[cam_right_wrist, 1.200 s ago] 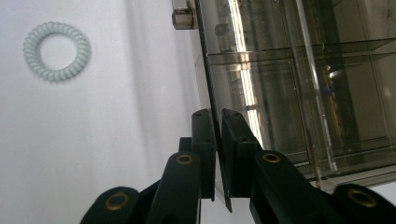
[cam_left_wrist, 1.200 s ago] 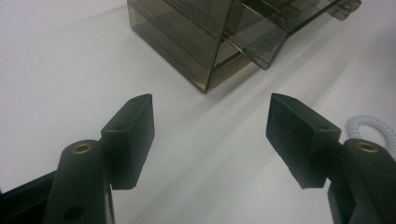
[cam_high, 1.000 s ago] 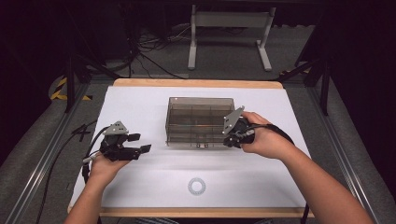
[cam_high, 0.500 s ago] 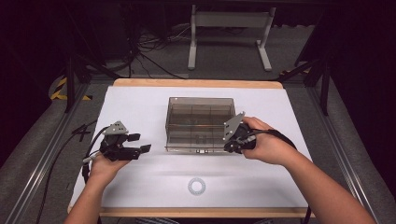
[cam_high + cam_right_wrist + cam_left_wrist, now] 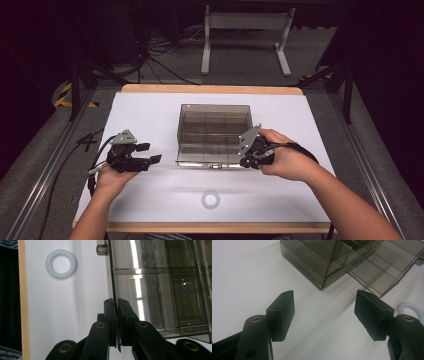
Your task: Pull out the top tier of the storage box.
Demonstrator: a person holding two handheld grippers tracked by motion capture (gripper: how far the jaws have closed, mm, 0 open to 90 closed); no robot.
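Note:
A smoky clear organizer box [image 5: 214,131] with several compartments stands mid-table. My right gripper [image 5: 246,162] is at its near right corner, shut on the thin front edge of the lid [image 5: 113,277]. Its pads [image 5: 109,308] press that panel from both sides, and the jaws have just closed further on it. The lid's small latch [image 5: 102,248] shows along the same edge. My left gripper [image 5: 150,153] is held left of the box, clear of it. It is open, with bare table between its pads [image 5: 283,311]. The box's corner [image 5: 322,277] lies ahead of it.
A pale coiled hair tie [image 5: 210,199] lies on the white table cover [image 5: 150,115] near the front edge, and it also shows beside the lid edge [image 5: 61,263]. The wooden table rim [image 5: 210,90] runs along the back. Cables trail off the left side.
My right gripper has shifted slightly toward the near side with the lid edge in its jaws. The left gripper has not moved.

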